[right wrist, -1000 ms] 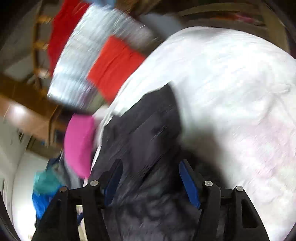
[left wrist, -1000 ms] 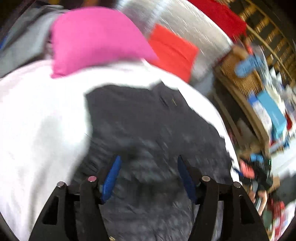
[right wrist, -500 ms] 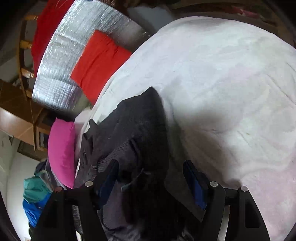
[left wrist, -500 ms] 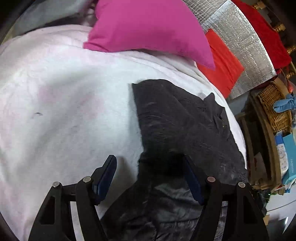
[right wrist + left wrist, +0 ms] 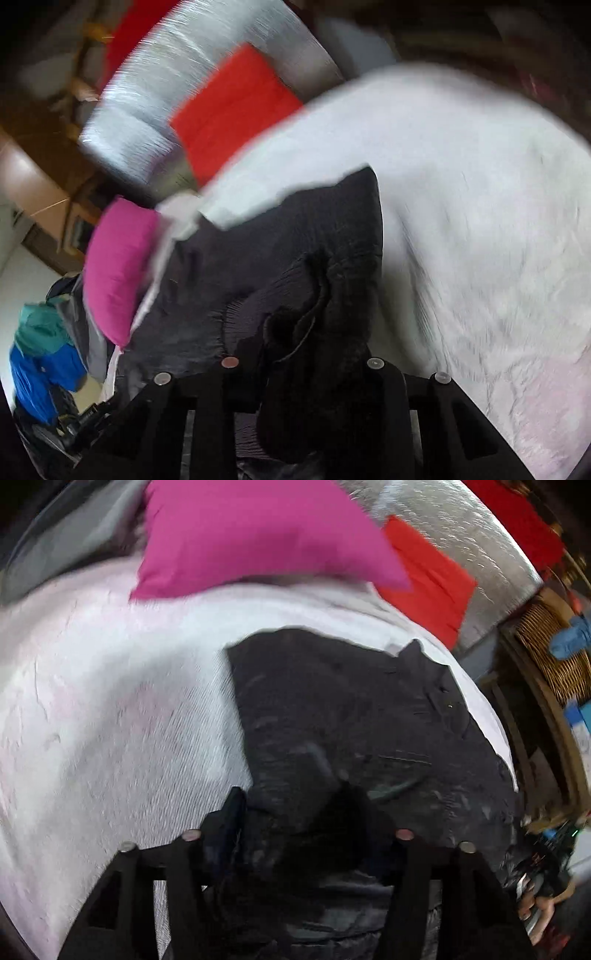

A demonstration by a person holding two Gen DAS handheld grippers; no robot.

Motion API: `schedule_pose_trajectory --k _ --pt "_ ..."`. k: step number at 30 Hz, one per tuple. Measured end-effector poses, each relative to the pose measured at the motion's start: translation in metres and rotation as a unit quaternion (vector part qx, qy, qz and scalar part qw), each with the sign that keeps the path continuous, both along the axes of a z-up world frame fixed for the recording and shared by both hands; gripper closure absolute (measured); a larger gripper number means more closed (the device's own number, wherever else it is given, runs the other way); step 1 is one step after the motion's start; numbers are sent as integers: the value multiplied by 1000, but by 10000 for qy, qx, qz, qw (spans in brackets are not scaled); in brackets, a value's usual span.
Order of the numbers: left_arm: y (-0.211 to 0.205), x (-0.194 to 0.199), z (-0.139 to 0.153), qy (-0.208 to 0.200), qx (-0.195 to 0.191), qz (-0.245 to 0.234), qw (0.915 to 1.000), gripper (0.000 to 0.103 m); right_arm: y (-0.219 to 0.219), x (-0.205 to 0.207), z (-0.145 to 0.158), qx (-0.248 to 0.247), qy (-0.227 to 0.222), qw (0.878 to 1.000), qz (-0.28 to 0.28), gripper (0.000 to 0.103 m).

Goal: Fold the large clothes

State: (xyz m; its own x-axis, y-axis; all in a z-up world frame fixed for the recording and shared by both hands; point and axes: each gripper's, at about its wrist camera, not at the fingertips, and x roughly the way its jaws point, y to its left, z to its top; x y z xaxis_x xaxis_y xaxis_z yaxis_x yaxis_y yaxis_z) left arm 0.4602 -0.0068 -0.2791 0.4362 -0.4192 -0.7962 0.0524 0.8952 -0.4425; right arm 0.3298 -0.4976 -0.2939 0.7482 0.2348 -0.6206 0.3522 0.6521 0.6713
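A dark grey garment lies crumpled on a white bed cover, near the bed's right edge in the left wrist view. My left gripper is low over its near end. Its jaws are closing with a hump of the cloth between them, and the cloth covers the right finger. In the right wrist view the same garment lies at the left side of the white cover. My right gripper is closing on a bunched fold of it, which hides both fingertips.
A pink pillow lies at the head of the bed, with a red cushion and a silver quilted mat beyond. A wicker basket and shelves stand to the right. Blue and teal clothes are piled beside the bed.
Both grippers have come down onto the garment's near end. Their jaws have narrowed, the right far more, and cloth now bunches up between the fingers of each.
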Motion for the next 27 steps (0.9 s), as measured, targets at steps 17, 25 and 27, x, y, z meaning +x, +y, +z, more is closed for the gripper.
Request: schedule_pose_trajectory --k 17,25,27 --pt "6 54 8 -374 -43 274 9989 36 -19 52 8 -443 -58 9988 -203 63" --pt "-22 44 33 -999 362 -201 9941 61 -9 32 43 -951 -610 9932 -264 77" --pt "-26 46 27 -887 634 -238 9938 58 -13 35 25 -862 -165 9957 -290 77"
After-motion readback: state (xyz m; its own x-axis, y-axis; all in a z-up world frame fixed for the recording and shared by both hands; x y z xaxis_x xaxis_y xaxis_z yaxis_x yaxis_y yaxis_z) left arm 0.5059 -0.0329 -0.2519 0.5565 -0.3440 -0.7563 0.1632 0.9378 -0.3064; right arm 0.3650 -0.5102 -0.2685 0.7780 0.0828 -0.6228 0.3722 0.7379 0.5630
